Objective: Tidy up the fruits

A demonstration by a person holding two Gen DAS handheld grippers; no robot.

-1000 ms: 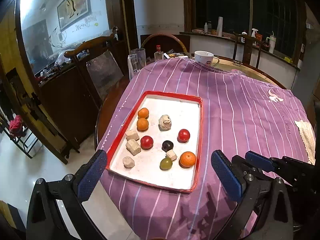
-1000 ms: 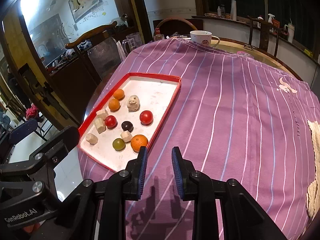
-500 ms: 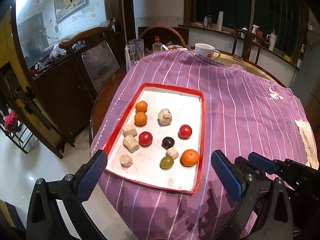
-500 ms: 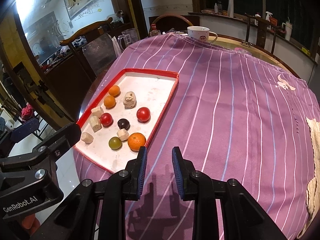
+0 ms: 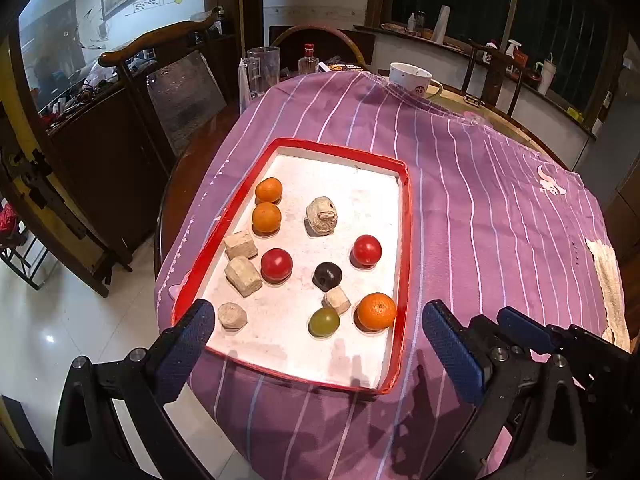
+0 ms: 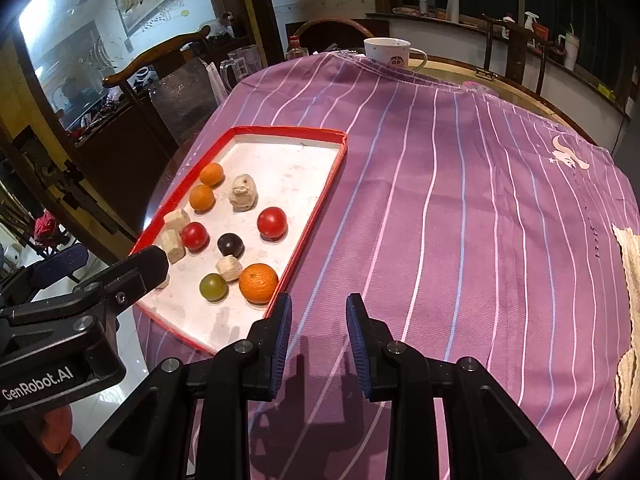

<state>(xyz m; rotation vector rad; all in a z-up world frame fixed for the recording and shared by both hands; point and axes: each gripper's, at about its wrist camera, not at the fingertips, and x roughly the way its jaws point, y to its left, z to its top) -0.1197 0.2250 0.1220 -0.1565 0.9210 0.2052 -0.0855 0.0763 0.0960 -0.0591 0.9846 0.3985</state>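
Observation:
A red-rimmed white tray (image 5: pixel 405 240) (image 6: pixel 320 196) lies on the purple striped cloth. It holds three oranges, the nearest (image 5: pixel 376 311) (image 6: pixel 258 277) by the right rim. With them are two red fruits (image 5: pixel 276 264) (image 5: pixel 367 250), a dark plum (image 5: pixel 327 275), a green grape (image 5: pixel 323 322) (image 6: pixel 213 286) and several beige chunks (image 5: pixel 243 276). My left gripper (image 5: pixel 316 320) hangs wide open over the tray's near end, its fingers straddling it. My right gripper (image 6: pixel 318 312) is over bare cloth just right of the tray. Its jaws are opening from a narrow gap, with nothing between them.
A white mug (image 5: pixel 410 78) (image 6: pixel 387 53), a glass pitcher (image 5: pixel 262 66) and a small bottle (image 5: pixel 309 60) stand at the table's far edge. Wooden chairs (image 5: pixel 160 80) ring the table. A beige rag (image 6: pixel 630 280) lies on the cloth at the far right.
My left gripper has moved down and closer to the tray, which now looms larger between its fingers. The right gripper's jaws have parted slightly. Nothing in the tray has moved.

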